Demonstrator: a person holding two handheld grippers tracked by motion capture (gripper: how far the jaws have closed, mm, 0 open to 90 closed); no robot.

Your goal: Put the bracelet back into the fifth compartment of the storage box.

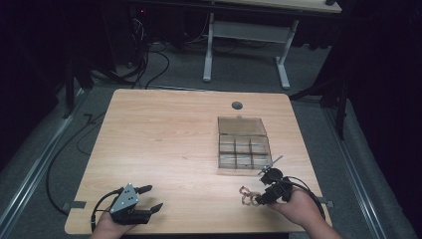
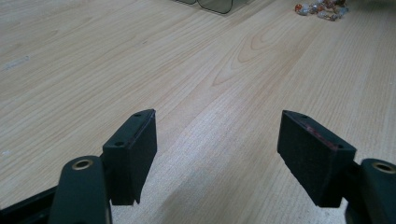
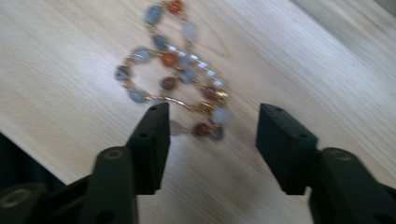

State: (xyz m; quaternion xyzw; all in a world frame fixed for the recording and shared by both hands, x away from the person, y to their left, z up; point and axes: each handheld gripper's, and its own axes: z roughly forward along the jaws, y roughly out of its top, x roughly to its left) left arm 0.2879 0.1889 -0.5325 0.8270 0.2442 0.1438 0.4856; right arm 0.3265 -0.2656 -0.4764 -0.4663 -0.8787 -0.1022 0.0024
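Right gripper (image 3: 210,126) at the bracelet (image 3: 177,79)
Both grippers released; left gripper (image 2: 217,144) over bare bench (image 1: 164,139).

The high view is dim, with a dark room around the lit table (image 1: 164,144), while both gripper views are bright, the beads (image 3: 177,79) look blurry in the right gripper view, and soft shadows lie under the jaws in the left one
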